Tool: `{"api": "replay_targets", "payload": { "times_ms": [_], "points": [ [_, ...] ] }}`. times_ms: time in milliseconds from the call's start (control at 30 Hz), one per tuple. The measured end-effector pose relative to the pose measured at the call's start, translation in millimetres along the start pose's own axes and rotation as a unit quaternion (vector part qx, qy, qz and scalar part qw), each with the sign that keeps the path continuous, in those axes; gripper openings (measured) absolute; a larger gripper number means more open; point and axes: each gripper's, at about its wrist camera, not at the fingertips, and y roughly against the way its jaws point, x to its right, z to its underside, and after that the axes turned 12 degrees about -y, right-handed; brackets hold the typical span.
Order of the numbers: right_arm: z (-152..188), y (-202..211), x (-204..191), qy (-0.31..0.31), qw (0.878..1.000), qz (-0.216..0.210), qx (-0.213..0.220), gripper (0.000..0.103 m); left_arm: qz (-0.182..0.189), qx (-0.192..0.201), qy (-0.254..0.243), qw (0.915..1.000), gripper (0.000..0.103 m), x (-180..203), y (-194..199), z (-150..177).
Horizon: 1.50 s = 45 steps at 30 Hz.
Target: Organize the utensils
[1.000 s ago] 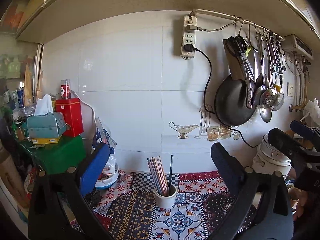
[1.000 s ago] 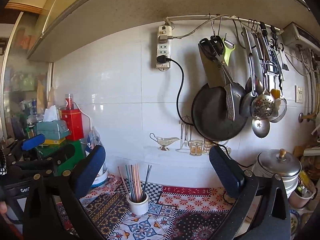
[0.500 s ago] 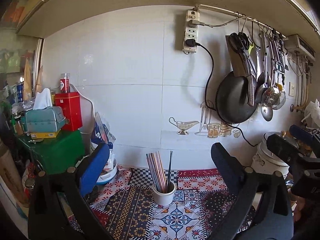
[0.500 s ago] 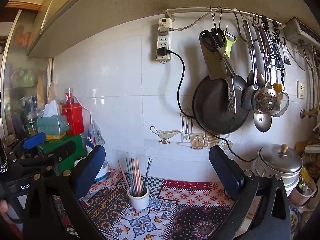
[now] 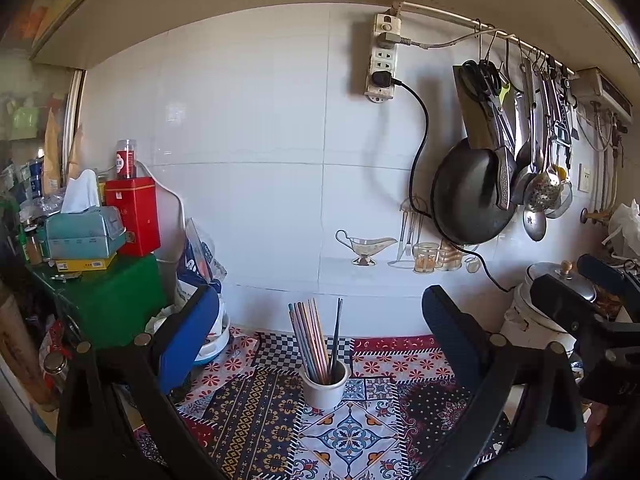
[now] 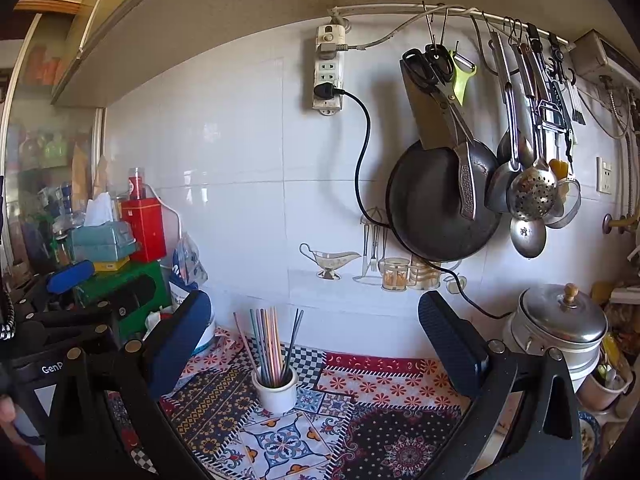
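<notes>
On the patterned cloth [image 5: 256, 408] below the white tiled wall stands a small white cup [image 5: 323, 386], upright, with a bundle of chopsticks [image 5: 314, 340] fanned out of its top — several pale and coloured ones leaning left and one dark pair standing nearly straight. The left gripper [image 5: 320, 340] hangs in front of it with its blue-padded fingers [image 5: 188, 336] spread wide, gripping nothing; the cup sits between them in that view, well apart from both pads. The right gripper [image 6: 316, 344] is likewise spread wide and empty, with the cup [image 6: 276, 390] seen below and left of its centre. Neither tool touches the cup or the chopsticks [image 6: 270, 348].

High on the wall a rail [image 6: 500, 24] carries the hanging utensils: scissors [image 6: 436, 72], a green peeler [image 6: 464, 76], a dark round pan [image 6: 436, 208], a perforated skimmer [image 6: 532, 194] and ladles beside it. A power strip [image 6: 329, 68] hangs left of them, a black cord trailing down. To the right a lidded metal pot [image 6: 560, 320] stands on the counter. To the left — stacked on a green box [image 5: 108, 300] — are a red tin [image 5: 134, 216] and a tissue box [image 5: 84, 232].
</notes>
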Motion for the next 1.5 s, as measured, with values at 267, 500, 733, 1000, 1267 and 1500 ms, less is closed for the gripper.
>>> {"api": "replay_targets", "payload": {
  "times_ms": [267,500,733,1000,1267,1500],
  "points": [
    [-1.0,-0.5,0.7,-0.001,1.0,0.0,0.002,0.103,0.004,0.002,-0.001,1.0,0.102,2.3,-1.7,-1.6],
    [-2.7,-0.5,4.1,-0.006,1.0,0.002,0.004,0.103,0.009,-0.001,0.0,1.0,0.102,5.2,-4.0,-1.9],
    [-3.6,-0.6,6.8,-0.008,1.0,0.0,0.005,0.103,0.011,-0.004,-0.001,0.9999,0.102,8.1,-5.2,-2.0],
    [-3.2,1.0,7.8,-0.012,1.0,-0.002,0.008,0.103,0.019,-0.002,-0.005,0.9998,0.102,9.8,-2.7,-3.0],
    [-4.3,2.3,6.2,-0.015,1.0,-0.001,0.011,0.103,0.027,-0.005,-0.009,0.9996,0.102,10.2,-0.5,-3.7],
    [-4.6,2.8,3.1,-0.016,1.0,0.0,0.015,0.103,0.029,-0.003,-0.008,0.9995,0.102,8.0,1.5,-2.9]
  ]
}}
